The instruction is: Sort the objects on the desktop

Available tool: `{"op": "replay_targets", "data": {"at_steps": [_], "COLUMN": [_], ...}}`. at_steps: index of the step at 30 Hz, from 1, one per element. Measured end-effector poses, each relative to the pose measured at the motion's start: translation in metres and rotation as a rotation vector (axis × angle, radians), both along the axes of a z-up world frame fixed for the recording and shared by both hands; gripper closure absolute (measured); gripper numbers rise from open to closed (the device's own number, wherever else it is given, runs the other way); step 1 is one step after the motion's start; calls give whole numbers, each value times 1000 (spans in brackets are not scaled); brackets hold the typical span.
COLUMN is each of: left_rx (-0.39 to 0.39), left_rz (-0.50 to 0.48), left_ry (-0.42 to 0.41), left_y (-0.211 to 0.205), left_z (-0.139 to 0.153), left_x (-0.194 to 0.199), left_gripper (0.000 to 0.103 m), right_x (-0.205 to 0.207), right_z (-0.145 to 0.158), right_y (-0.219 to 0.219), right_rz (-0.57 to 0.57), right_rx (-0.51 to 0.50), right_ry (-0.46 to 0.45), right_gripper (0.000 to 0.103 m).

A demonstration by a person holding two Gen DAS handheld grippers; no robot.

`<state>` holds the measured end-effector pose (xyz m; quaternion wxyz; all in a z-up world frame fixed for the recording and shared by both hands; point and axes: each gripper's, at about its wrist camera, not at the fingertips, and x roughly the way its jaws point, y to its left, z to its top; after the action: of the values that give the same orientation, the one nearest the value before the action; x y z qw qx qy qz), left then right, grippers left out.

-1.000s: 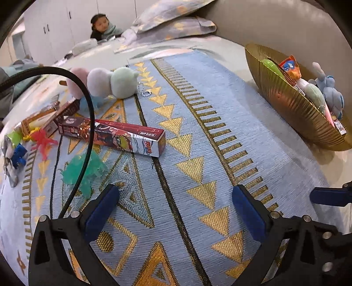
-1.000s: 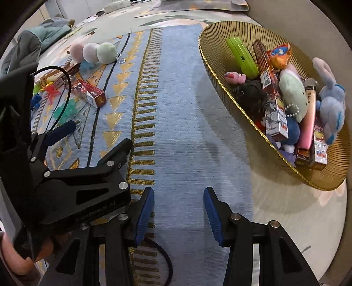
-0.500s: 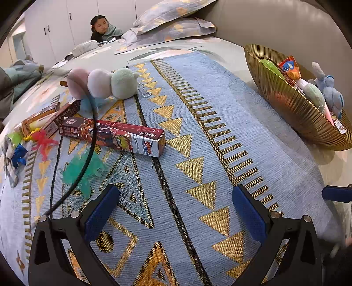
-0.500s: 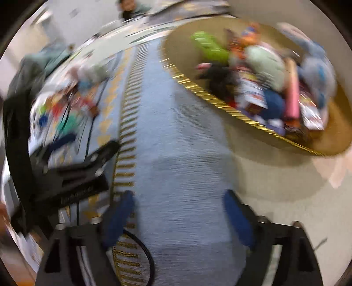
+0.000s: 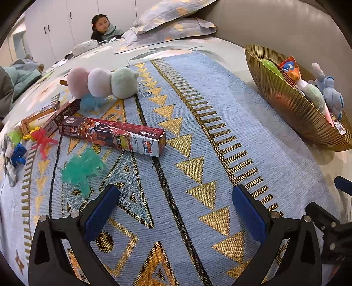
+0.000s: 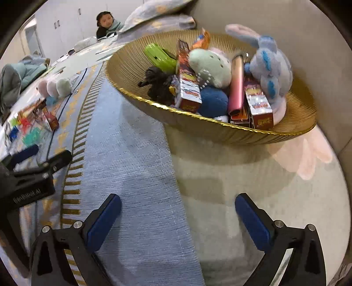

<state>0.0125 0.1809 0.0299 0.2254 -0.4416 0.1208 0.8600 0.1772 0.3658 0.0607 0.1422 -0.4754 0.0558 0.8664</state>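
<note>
A gold ribbed bowl (image 6: pixel 220 129) (image 5: pixel 286 105) holds several toys and boxes, among them a blue plush rabbit (image 6: pixel 270 66), a pink tube (image 6: pixel 236 85) and a black figure (image 6: pixel 158 83). My right gripper (image 6: pixel 178 217) hovers in front of the bowl, its jaws opening wide with nothing between them. Over the patterned cloth, my left gripper (image 5: pixel 176 211) stands open and empty. Ahead of it lie a long printed box (image 5: pixel 114 134), a green jelly toy (image 5: pixel 81 169), a red jelly toy (image 5: pixel 43 138) and a three-ball plush (image 5: pixel 101 82).
More small boxes (image 5: pixel 44 116) and little toys (image 5: pixel 15 145) crowd the cloth's left edge. A person (image 5: pixel 102 26) sits far back beside pillows (image 5: pixel 173 19). The left gripper's body (image 6: pixel 26 176) shows at the left of the right wrist view.
My right gripper has swung right toward the bowl, and its jaws have spread from narrow to wide. The black cable has left the left wrist view; the left gripper has stayed put.
</note>
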Motion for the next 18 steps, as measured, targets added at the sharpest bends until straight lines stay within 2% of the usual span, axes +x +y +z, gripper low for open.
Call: {"op": "replay_targets", "data": {"at_steps": [7, 8, 11, 18], "left_rx": [-2, -2, -2, -2], "left_rz": [-3, -3, -4, -6], "left_ry": [2, 2, 2, 2], "left_y": [-3, -4, -5, -4], "left_z": [-3, -4, -4, -3], "left_x": [7, 7, 6, 6], "left_gripper": [0, 0, 0, 0], "right_x": [13, 11, -28, -31], "right_z": [3, 0, -16, -17], "right_y": [10, 12, -12, -13], "right_rz": [-1, -1, 4, 6], "right_rx": [5, 8, 12, 9], "right_ry": [21, 22, 24, 35], "right_gripper": [0, 0, 0, 0]}}
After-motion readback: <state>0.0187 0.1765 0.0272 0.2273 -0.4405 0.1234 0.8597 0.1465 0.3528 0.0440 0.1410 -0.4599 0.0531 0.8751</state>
